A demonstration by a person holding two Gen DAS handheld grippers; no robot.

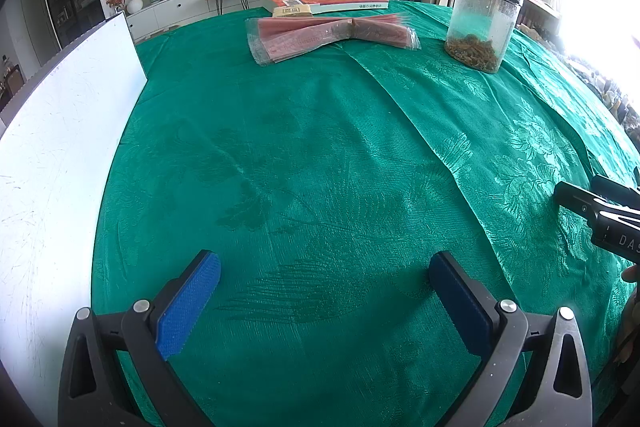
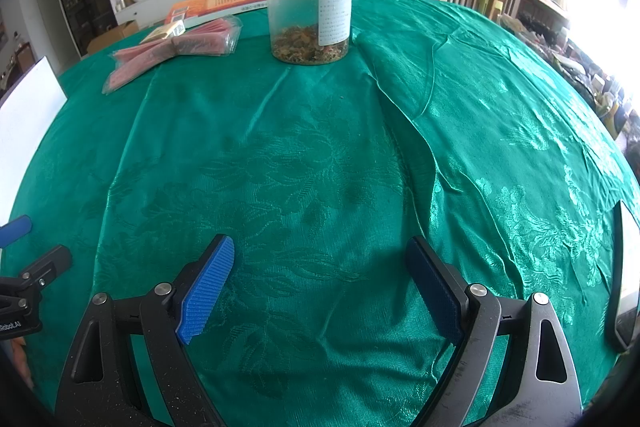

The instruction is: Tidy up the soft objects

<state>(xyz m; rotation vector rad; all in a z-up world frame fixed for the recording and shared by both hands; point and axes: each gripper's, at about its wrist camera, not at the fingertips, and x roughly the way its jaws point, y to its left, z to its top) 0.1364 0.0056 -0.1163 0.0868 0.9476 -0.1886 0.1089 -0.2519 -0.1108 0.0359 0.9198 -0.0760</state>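
green cloth lies spread and creased under both tools, likely the soft thing to tidy | left gripper spread wide, holding nothing, above cloth | right gripper spread wide, empty, above cloth | jar and packets far ahead

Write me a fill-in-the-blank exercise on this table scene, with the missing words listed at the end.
1. The clear jar is closed with a lid of the colour ____.
2. The table is covered by a patterned cloth of the colour ____.
3. The jaws of the left gripper and the right gripper both stand ____, holding nothing.
4. The pink packets lie between the jar and the white ____ at the table's left edge.

Missing words: black; green; open; board
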